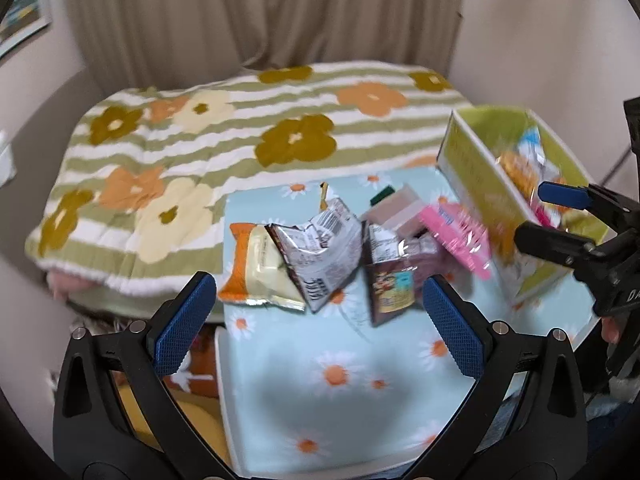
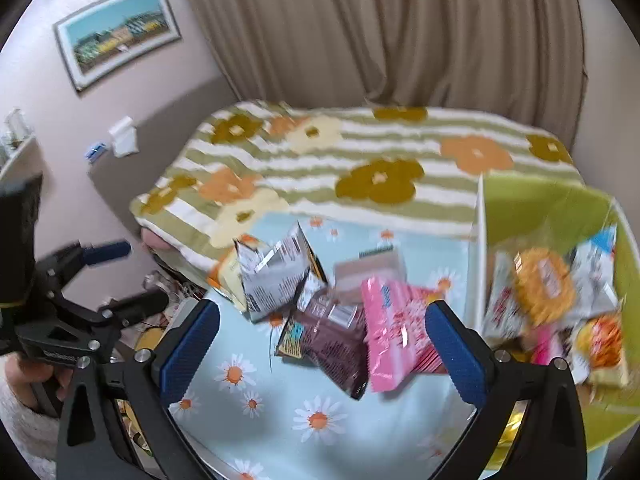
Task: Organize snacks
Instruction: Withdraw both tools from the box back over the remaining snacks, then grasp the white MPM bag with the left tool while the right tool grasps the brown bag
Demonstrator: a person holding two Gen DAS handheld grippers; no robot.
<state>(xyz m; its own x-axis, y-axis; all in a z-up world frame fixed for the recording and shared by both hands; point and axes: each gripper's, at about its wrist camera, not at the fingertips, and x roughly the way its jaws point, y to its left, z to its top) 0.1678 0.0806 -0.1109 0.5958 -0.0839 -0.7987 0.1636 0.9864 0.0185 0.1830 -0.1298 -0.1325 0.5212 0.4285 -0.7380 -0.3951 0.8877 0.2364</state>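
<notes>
Hovering above a small desk (image 2: pixel 344 412) covered in pale blue daisy-print cloth, both tools are empty: the left hand-held gripper (image 1: pixel 320 320) and the right hand-held gripper (image 2: pixel 324 344) each have their blue-padded jaws spread wide, holding nothing. Loose snacks lie heaped mid-desk: a glossy pink plastic packet (image 2: pixel 394 340), a dark maroon foil pouch (image 2: pixel 336 344), a crumpled silver-white wrapper (image 1: pixel 324 248) and an orange-and-cream bag (image 1: pixel 256 268). A lime-green open cardboard box (image 2: pixel 540 208) at the desk's right edge already contains several packets, so sorting seems partway done. Next probably comes a pick from the heap; the pink packet lies nearest the box. Its long axis runs roughly toward and away from the right camera, so the jaws, already spanning its width, would need lowering and closing.
</notes>
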